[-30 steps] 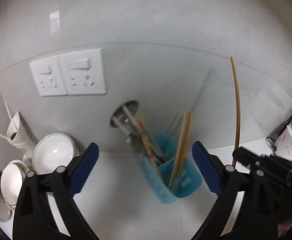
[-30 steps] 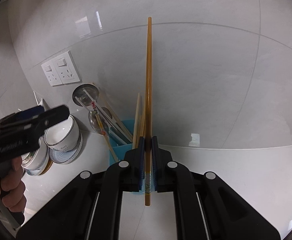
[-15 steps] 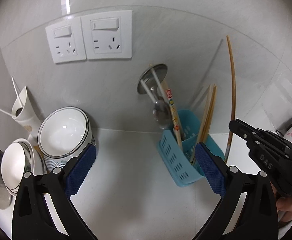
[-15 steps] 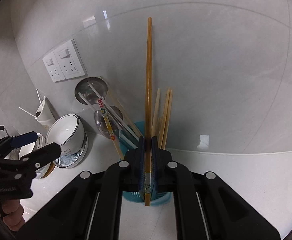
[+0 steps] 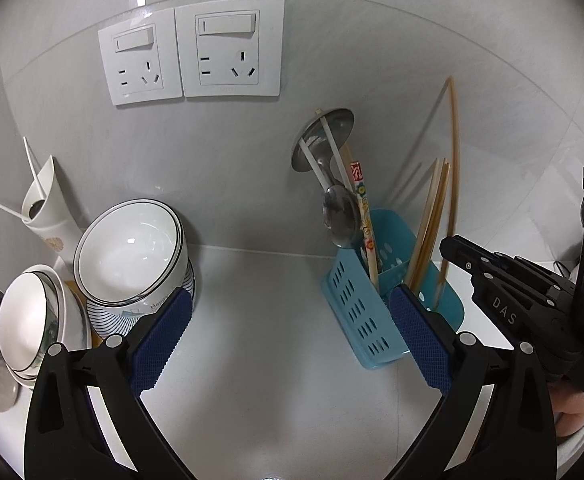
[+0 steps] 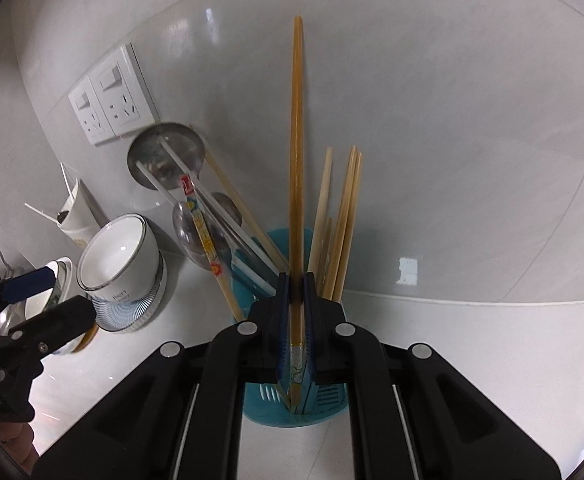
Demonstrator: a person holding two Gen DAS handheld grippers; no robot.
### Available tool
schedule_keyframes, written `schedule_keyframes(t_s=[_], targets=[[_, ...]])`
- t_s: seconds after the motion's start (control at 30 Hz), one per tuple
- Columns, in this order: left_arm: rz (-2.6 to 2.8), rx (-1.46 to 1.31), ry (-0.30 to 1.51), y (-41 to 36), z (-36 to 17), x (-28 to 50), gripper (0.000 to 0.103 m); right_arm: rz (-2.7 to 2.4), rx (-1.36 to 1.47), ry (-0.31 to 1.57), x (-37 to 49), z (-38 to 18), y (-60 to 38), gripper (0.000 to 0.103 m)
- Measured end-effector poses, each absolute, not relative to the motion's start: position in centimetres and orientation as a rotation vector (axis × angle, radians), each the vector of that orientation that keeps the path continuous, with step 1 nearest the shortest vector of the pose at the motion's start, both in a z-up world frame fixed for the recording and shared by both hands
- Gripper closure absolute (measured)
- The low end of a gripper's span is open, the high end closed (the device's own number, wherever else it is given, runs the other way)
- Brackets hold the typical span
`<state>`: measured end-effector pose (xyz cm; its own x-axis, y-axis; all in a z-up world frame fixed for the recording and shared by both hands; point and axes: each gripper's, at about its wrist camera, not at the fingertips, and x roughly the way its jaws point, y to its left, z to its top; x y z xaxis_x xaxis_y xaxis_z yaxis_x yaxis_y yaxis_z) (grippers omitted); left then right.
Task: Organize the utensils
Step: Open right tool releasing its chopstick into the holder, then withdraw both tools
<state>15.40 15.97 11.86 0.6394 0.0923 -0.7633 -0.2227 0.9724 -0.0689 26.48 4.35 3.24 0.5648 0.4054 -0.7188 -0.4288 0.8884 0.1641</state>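
Right wrist view is showing the right gripper (image 6: 296, 308) lower than a second ago, its jaws just easing slightly yet pinching the long brown chopstick (image 6: 296, 152) above the blue utensil basket (image 6: 292, 404). Left gripper (image 5: 287, 336) is hanging wide and empty near stacked bowls (image 5: 131, 256), wall sockets (image 5: 189, 50) behind.

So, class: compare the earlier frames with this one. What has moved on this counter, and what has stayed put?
The right gripper, shut on the long brown chopstick, has carried it down and forward until its lower end sits at the blue utensil holder; the jaws have just been easing open, with the chopstick between them. The left gripper came closer, open and empty. The holder, its chopsticks and spoons, and the bowls stayed put.
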Motion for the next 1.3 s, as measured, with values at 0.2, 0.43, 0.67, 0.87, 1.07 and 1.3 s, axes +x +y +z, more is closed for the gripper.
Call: schedule_keyframes(t_s=[0.2,0.43,0.67,0.87,1.07,1.3], targets=[[0.176,-0.169,0.854,16.0,11.7,15.4,0.006,0.477,-0.036,0.834,25.7,3.6,3.6,0.063],[0.16,-0.167,0.842,15.4,11.7,15.1,0.006,0.442,-0.051,0.839,24.4,4.0,2.1,0.029],[0.157,-0.144,0.845,14.1,11.3,14.6,0.006,0.387,-0.072,0.833,23.0,4.5,-0.1,0.014],[0.133,-0.113,0.869,11.8,10.4,13.3,0.006,0.327,-0.096,0.835,21.0,4.3,-3.1,0.01],[0.082,-0.069,0.924,8.0,9.5,11.9,0.006,0.271,-0.131,0.874,18.6,3.1,-8.0,0.01],[-0.017,-0.014,1.015,1.8,7.1,10.3,0.006,0.21,-0.142,0.957,16.3,0.8,-14.8,0.01]])
